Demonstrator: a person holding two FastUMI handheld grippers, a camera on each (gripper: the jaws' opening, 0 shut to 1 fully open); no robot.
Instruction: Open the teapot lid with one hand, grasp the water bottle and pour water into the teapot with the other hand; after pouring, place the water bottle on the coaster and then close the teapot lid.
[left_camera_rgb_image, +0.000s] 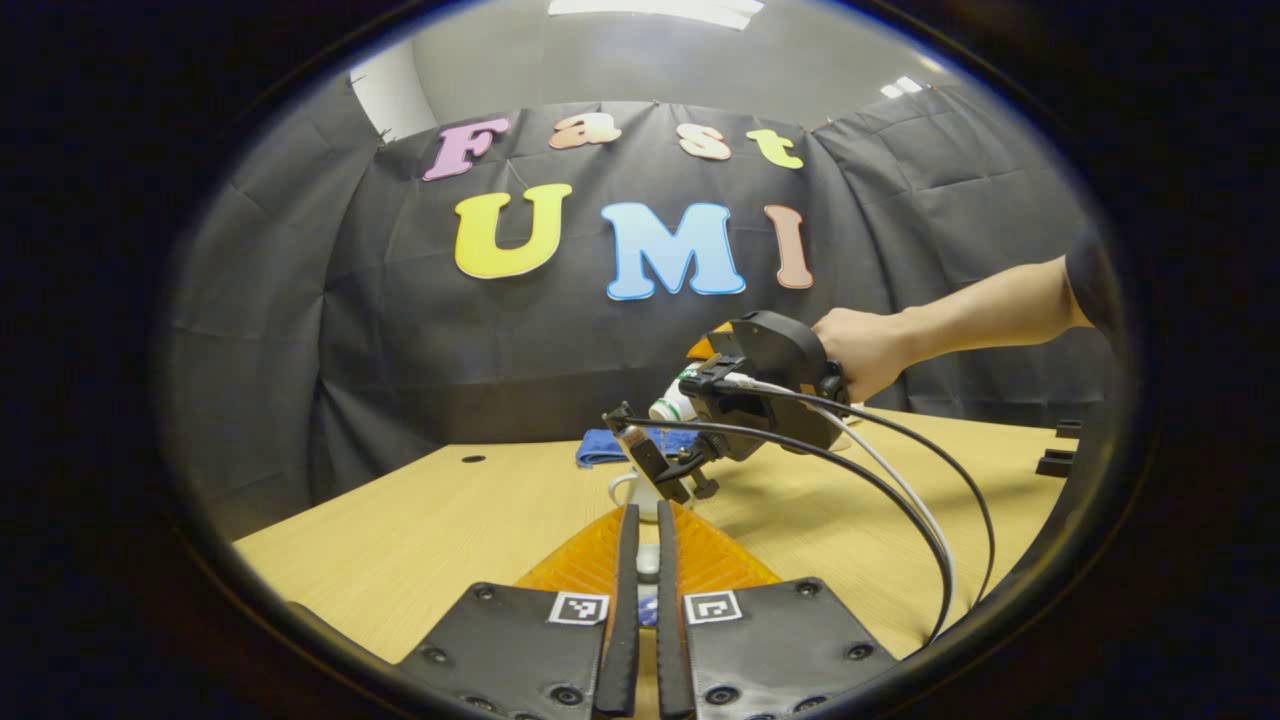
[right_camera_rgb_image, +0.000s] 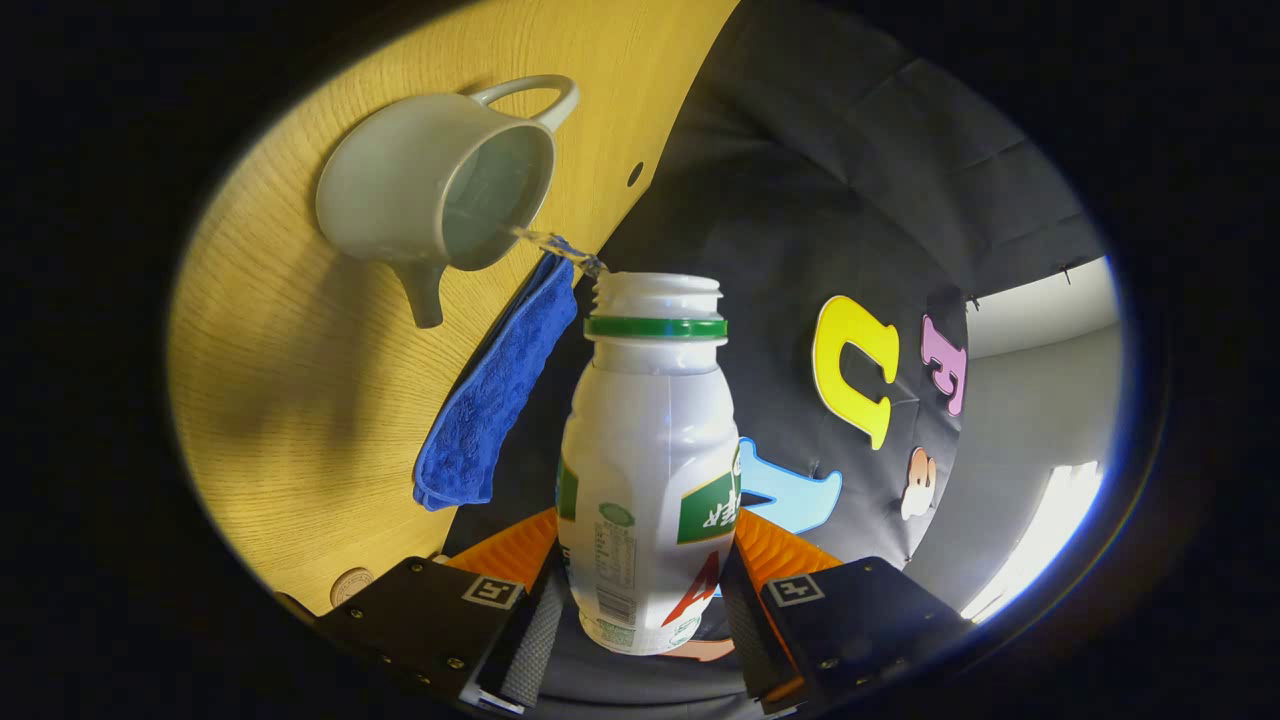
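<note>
The right tool (right_camera_rgb_image: 640, 600) grasps a white plastic water bottle with a green neck ring (right_camera_rgb_image: 648, 470) between both fingers, tipped so that a thin stream of water (right_camera_rgb_image: 555, 247) runs from its open mouth into the open grey ceramic teapot (right_camera_rgb_image: 440, 190). The teapot stands on the pale wooden bench (right_camera_rgb_image: 290, 400), near its far edge, just beside a folded blue cloth (right_camera_rgb_image: 495, 395). The left tool (left_camera_rgb_image: 645, 560) is clenched on a small pale object, apparently the teapot lid (left_camera_rgb_image: 648, 563), held above the bench. A person's hand (left_camera_rgb_image: 865, 350) holds the right tool over the teapot.
</note>
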